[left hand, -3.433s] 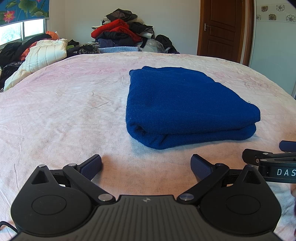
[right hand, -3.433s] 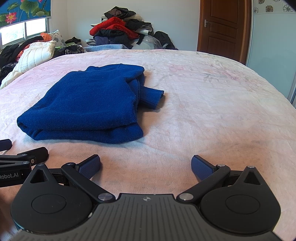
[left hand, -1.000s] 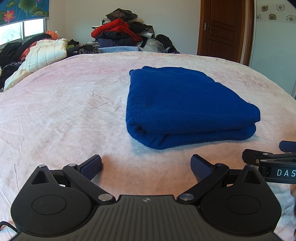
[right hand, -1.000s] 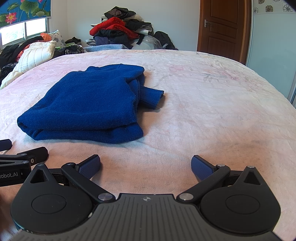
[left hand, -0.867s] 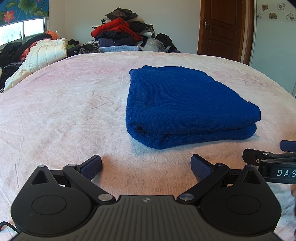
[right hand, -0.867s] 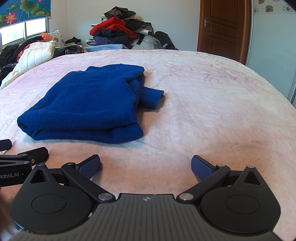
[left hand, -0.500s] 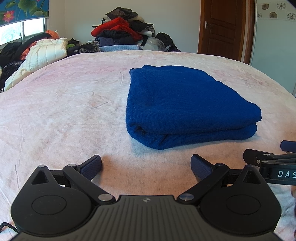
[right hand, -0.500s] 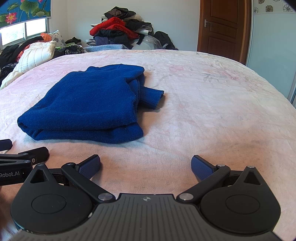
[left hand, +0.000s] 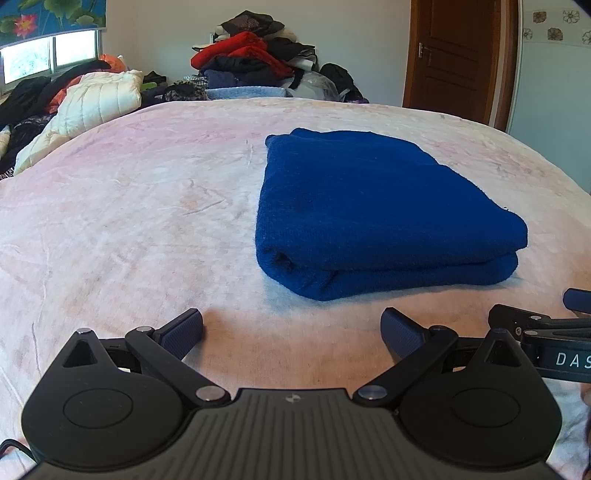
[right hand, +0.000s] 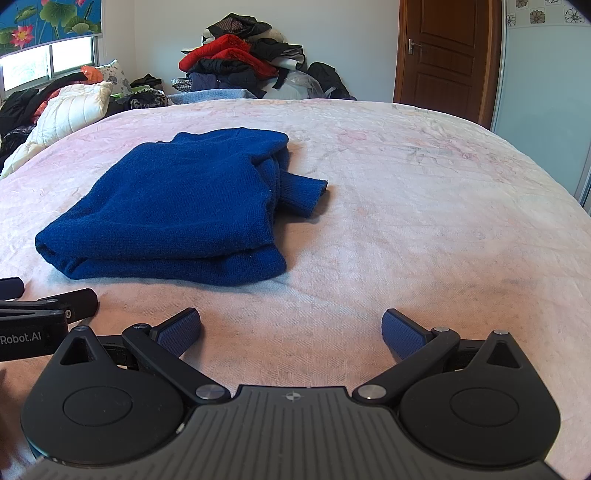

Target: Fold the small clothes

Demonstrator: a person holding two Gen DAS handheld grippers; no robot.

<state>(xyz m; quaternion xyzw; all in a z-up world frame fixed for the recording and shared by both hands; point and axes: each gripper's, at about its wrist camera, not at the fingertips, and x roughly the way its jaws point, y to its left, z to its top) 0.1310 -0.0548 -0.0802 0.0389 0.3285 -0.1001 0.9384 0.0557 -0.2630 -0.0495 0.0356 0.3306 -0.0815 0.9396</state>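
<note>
My left gripper and right gripper sit level, side by side, jaws spread wide, holding nothing.

Pink bedspread, heaped clothes, brown door, sunlit window.

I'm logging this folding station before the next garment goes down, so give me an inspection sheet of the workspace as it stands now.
Surface: wrinkled pale pink bedspread, bare in front of both grippers.
Job's things: one dark blue knitted sweater, folded into a thick stack; a ribbed sleeve cuff sticks out on its right side.
Clutter: heap of red and dark clothes beyond the far edge; white quilted jacket and dark garments at far left.
Grippers: left gripper open, holding nothing; right gripper open, holding nothing; both short of the sweater.
Cables: thin black cable at the left wrist view's lower left corner.
Surroundings: closed brown wooden door, window with a lotus-print blind.
</note>
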